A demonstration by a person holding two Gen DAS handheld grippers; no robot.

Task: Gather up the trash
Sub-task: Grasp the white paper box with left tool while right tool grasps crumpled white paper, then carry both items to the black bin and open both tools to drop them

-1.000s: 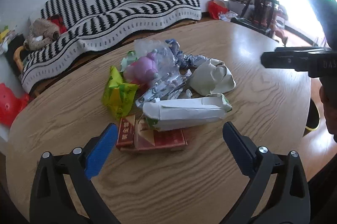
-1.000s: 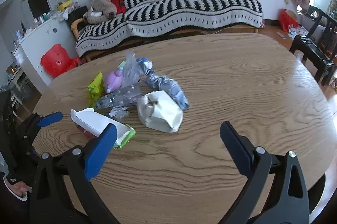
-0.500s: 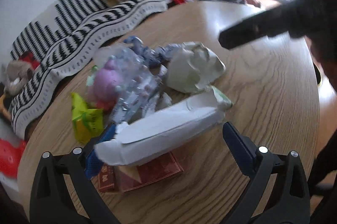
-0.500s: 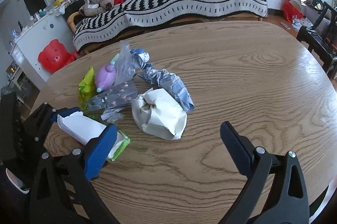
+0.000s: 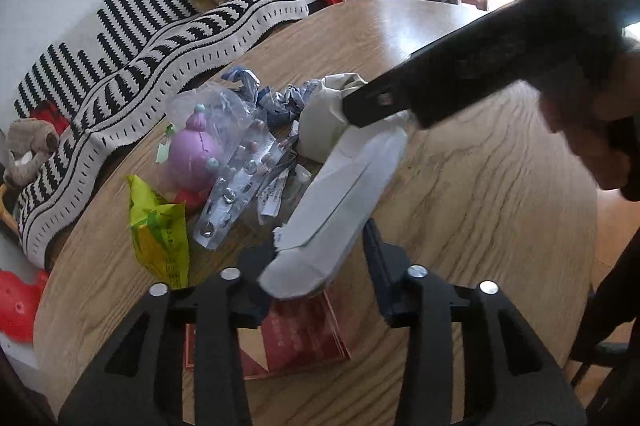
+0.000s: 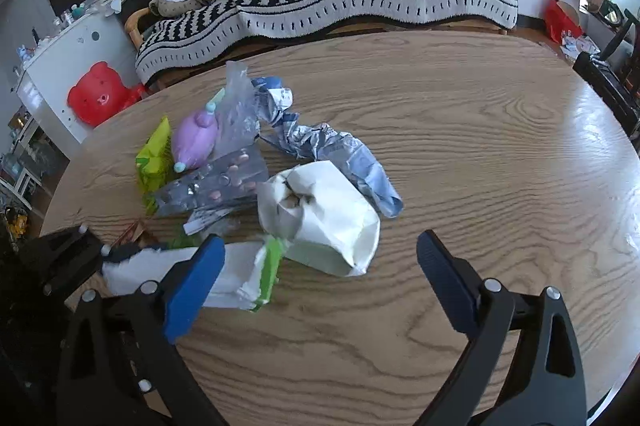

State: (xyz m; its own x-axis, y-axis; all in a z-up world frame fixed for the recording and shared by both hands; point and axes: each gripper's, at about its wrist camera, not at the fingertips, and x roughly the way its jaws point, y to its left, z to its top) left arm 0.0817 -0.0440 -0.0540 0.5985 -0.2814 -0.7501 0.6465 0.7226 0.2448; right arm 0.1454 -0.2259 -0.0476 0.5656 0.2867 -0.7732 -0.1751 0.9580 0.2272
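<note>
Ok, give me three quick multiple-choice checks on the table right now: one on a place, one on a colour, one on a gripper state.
1. Where does the red booklet lie?
A. under the white carton
B. on the sofa
C. on the crumpled paper bag

2. What colour is the round toy in the clear plastic bag?
A. orange
B. purple
C. black

3. What is between the fingers of the left gripper?
A. nothing
B. the pill blister sheet
C. the white carton

Answers:
1 A: the white carton lies over the booklet's top edge.
2 B: its body is pale purple.
3 C: the jaws are closing with the carton's near end between them.
</note>
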